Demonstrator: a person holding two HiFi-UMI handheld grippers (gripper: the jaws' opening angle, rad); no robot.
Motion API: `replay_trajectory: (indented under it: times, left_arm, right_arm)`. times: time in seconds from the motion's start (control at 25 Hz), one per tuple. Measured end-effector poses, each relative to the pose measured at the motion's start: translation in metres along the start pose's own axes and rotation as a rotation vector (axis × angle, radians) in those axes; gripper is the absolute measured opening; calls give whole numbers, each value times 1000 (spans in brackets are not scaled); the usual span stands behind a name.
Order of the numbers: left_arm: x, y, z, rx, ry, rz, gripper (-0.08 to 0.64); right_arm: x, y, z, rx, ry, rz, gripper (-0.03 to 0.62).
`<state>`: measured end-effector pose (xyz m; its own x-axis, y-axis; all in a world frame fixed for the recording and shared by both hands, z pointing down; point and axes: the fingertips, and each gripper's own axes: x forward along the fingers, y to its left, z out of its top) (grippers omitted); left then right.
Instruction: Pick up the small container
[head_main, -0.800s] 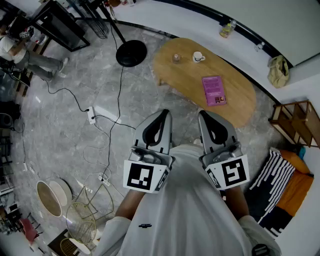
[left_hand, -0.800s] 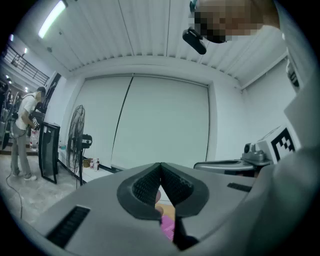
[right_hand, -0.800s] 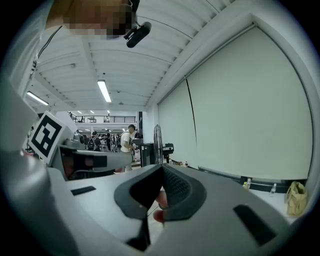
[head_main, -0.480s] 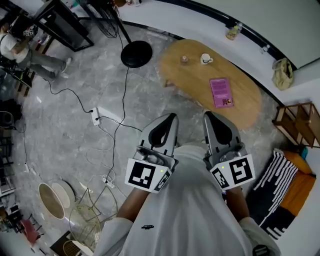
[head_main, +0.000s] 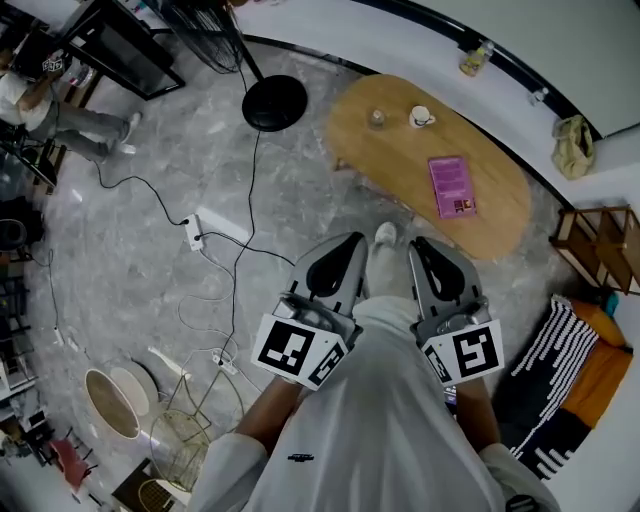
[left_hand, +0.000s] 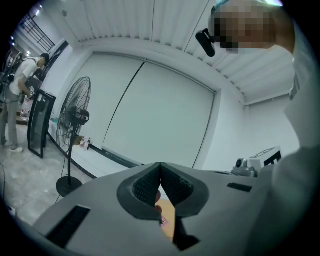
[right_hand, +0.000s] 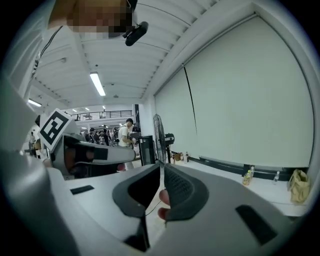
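Note:
The small container (head_main: 376, 118), a little brownish jar, stands on the oval wooden table (head_main: 400, 160) at the far end, next to a white cup (head_main: 421, 116). A purple book (head_main: 452, 186) lies nearer on the same table. I hold both grippers close to my body, well short of the table. The left gripper (head_main: 354, 239) is shut with nothing in it; its pads meet at the tip (left_hand: 160, 165). The right gripper (head_main: 418, 244) is also shut and empty (right_hand: 162, 166). My shoe (head_main: 384, 236) shows between them.
A standing fan's round base (head_main: 274, 102) sits left of the table, with cables and a power strip (head_main: 194, 232) on the stone floor. A bottle (head_main: 474, 58) and a bag (head_main: 574, 145) rest on the wall ledge. A wooden shelf (head_main: 600, 245) and striped cushion (head_main: 560, 360) are at right. A person (head_main: 40, 100) stands far left.
The table has slid right and slightly down in the head view, and my shoe has come into sight. Both grippers stay shut and side by side.

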<state>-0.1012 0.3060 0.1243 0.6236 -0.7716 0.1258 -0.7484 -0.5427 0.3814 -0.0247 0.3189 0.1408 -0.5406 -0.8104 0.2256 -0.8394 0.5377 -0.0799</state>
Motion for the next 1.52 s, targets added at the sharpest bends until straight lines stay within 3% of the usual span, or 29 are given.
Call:
replay_trajectory:
  times: [0.36,0.6,0.84,1.16,1.32,1.52]
  left_arm:
    - [51,56,6,-70,52,88,17]
    - [88,84,31,-53,48,119,17]
    - [141,93,63,5,27,157,17]
    - [215,98,91,32,-4,134,17]
    - [250,98,96,51,-17,139,18]
    - [268,93,92,54,9,146,17]
  right_arm:
    - [68,-56,4,27,10,15,44]
    - [117,-95,35,-15,-30,8,50]
    - [146,-146,57,-21,-62,14,68]
    - [179,-207,83,-63,-132,30,89]
    - [188,-242,92,-41,-160,23,57]
    - [196,-256,88,-36,-136,40,85]
